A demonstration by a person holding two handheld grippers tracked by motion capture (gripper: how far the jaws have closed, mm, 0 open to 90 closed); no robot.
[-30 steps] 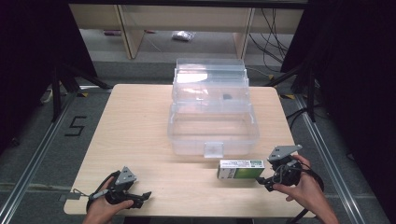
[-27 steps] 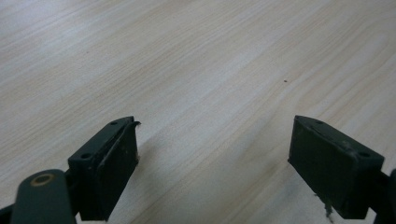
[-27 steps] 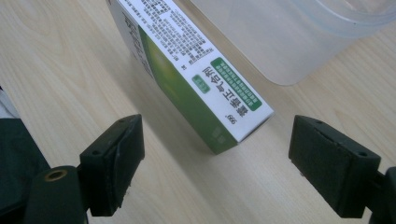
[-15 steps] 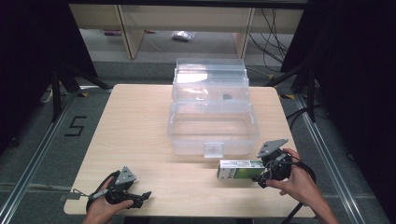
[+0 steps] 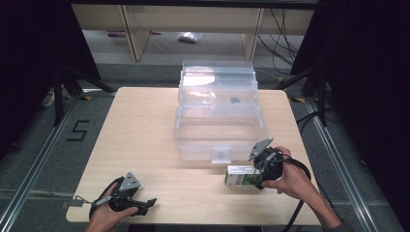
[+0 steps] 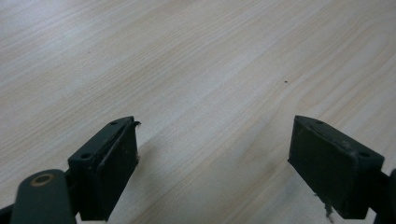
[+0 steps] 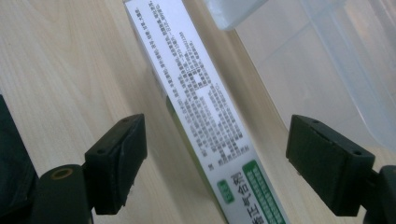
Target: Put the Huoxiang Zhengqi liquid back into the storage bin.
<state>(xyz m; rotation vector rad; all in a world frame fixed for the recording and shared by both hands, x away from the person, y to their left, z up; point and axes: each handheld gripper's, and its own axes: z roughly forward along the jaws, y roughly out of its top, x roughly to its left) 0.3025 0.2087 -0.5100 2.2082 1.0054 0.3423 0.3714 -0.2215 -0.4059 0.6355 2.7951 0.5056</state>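
Note:
A small green and white carton point(image 5: 240, 175) lies on the wooden table point(image 5: 145, 130) just in front of a clear plastic storage box point(image 5: 220, 116). My right gripper point(image 5: 258, 175) is at the carton's right end, open, with its jaws on either side of the carton point(image 7: 205, 107) and a gap on each side. The box wall point(image 7: 336, 70) rises at the right of the right gripper view. My left gripper point(image 5: 145, 203) rests near the table's front left edge, open, with bare tabletop point(image 6: 210, 93) between its jaws.
The clear box's lid stands raised at its far side, and a white latch point(image 5: 220, 154) faces the front. A shelf unit point(image 5: 193, 19) stands beyond the table. Cables trail on the floor at the right. A floor mark "5" point(image 5: 77, 130) lies left.
My right gripper has moved left and closed in on the carton's right end, so the carton now sits between its open jaws. The left gripper has not moved.

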